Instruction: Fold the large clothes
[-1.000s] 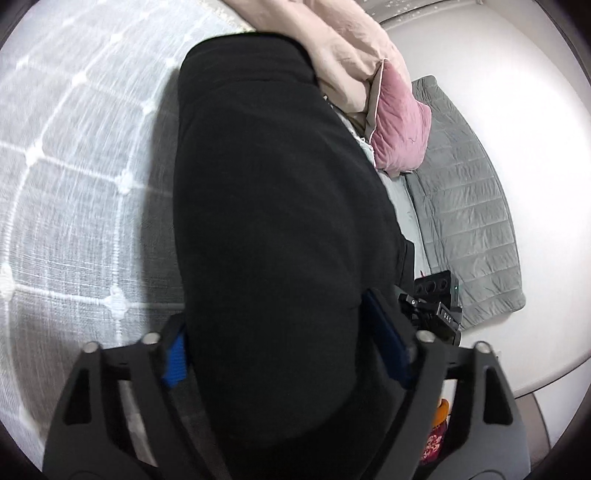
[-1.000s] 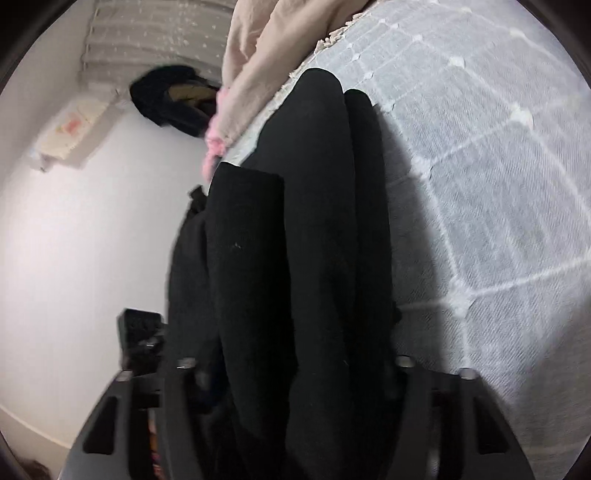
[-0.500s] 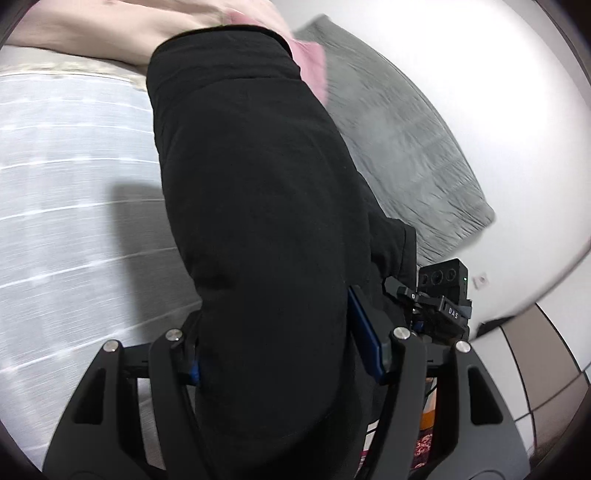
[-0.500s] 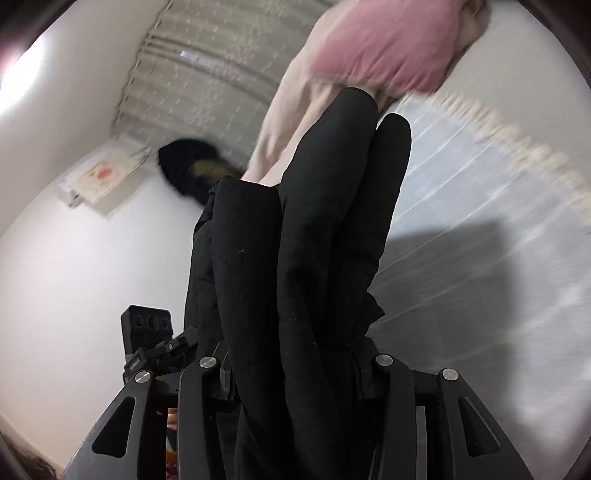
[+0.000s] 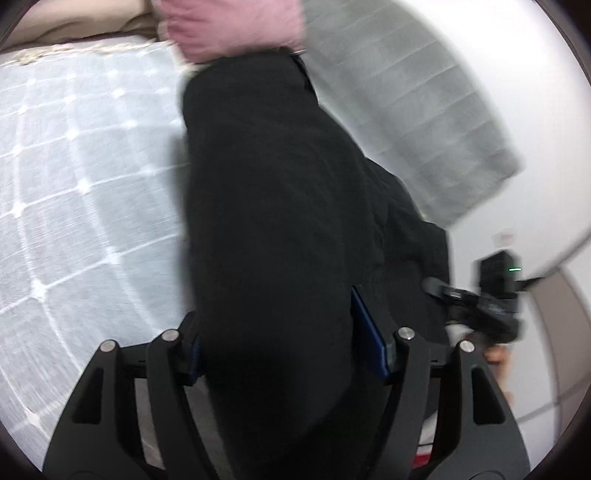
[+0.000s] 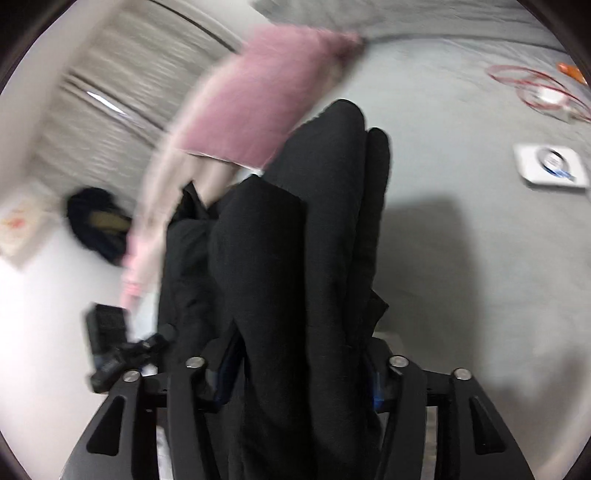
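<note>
- Left wrist view: left gripper (image 5: 284,347) was clamped on a thick bundle of black garment (image 5: 273,206); cloth filled the whole gap between the blue-padded fingers (image 5: 369,332).
- Garment ran up and away from the jaws as one broad folded band, its far end just below a pink cushion (image 5: 232,26). Frame was motion-blurred.
- To the left of the garment lay a white bedspread (image 5: 74,177) with a stitched grid pattern; the garment's shadow fell on it beside the fold.
- To the right, a grey quilted blanket (image 5: 413,122) lay against a white surface.
- Right gripper (image 5: 491,295) showed at the right edge of this view, close beside the garment's right side; a fingertip of the person's hand (image 5: 495,356) was visible under it.
- Right wrist view: right gripper (image 6: 299,373) was likewise clenched on the black garment (image 6: 295,236); several stacked folds stood between its fingers, the layers rising side by side to rounded tops.
- Left gripper (image 6: 110,350) appeared at lower left, next to the garment's left edge. Whether it touched cloth there could not be told from this view.
- Behind the garment: the pink cushion (image 6: 258,107), blurred, and a grey sheet (image 6: 461,229) carrying the garment's shadow.
- On the grey sheet, well apart from the garment: a white square item (image 6: 550,166) and a loop of red cable (image 6: 535,92).
- At far left, a dark bundle (image 6: 96,225) sat near the wall below pleated curtains (image 6: 122,92).
</note>
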### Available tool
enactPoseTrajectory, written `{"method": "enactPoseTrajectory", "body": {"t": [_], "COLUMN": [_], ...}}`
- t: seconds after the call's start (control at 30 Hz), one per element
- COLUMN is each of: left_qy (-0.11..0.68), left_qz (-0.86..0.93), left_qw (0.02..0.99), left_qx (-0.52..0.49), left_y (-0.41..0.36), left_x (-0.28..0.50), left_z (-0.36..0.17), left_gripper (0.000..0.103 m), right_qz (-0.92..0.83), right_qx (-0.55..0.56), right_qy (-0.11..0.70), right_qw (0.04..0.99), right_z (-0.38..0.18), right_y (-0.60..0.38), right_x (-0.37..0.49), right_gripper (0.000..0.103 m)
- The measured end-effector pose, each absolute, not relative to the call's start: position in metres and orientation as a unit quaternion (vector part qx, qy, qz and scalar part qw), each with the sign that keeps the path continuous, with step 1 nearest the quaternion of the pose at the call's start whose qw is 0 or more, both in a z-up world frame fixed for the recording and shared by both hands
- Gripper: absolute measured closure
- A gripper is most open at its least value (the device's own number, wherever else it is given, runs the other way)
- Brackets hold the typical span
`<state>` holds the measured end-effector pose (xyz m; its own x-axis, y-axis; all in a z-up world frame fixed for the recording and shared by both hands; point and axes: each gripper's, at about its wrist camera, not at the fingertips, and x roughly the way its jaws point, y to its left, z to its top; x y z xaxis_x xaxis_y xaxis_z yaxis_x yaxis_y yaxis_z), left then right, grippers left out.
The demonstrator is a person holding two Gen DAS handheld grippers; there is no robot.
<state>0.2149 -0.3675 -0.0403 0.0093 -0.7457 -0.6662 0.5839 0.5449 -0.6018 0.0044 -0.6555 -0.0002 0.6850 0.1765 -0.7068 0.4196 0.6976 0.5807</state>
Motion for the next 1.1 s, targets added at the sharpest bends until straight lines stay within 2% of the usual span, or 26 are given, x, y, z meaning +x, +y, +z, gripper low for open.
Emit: {"method": "enactPoseTrajectory", "body": {"t": [0.1,0.13,0.23,0.57,0.73,0.8,1.1], "left_qy": [0.523,0.519,0.51,0.447,0.478,0.483,0.494], "left_qz": [-0.448,-0.447,-0.433,-0.334,-0.285,-0.269,-0.23], "left_qw": [0.723,0.727,0.743,0.819,0.822,0.824,0.827], "left_qx": [-0.053,-0.049,-0.021,0.131,0.121,0.122,0.141], "left_y": [-0.365,-0.362,-0.369,-0.365,-0.342,-0.333,-0.315], "left_x": [0.216,0.214,0.206,0.13,0.092,0.077,0.039], "left_z": [-0.055,-0.052,-0.038,0.01,0.01,0.009,-0.008], "left_gripper": [0.023,0.023,0.023,0.022,0.013,0.004,0.001], "right_qz": [-0.114,-0.117,-0.128,-0.209,-0.221,-0.216,-0.236], "right_qx": [0.359,0.36,0.343,0.171,0.126,0.119,0.085], "right_qy": [0.431,0.434,0.438,0.419,0.428,0.432,0.459], "right_qw": [0.82,0.817,0.821,0.867,0.867,0.867,0.852], "right_z": [-0.03,-0.037,-0.033,0.051,0.057,0.052,0.033], "right_y": [-0.662,-0.661,-0.658,-0.611,-0.549,-0.525,-0.472], "right_x": [0.01,0.011,0.013,-0.02,-0.045,-0.054,-0.07], "right_gripper": [0.039,0.035,0.033,0.031,0.025,0.023,0.02]}}
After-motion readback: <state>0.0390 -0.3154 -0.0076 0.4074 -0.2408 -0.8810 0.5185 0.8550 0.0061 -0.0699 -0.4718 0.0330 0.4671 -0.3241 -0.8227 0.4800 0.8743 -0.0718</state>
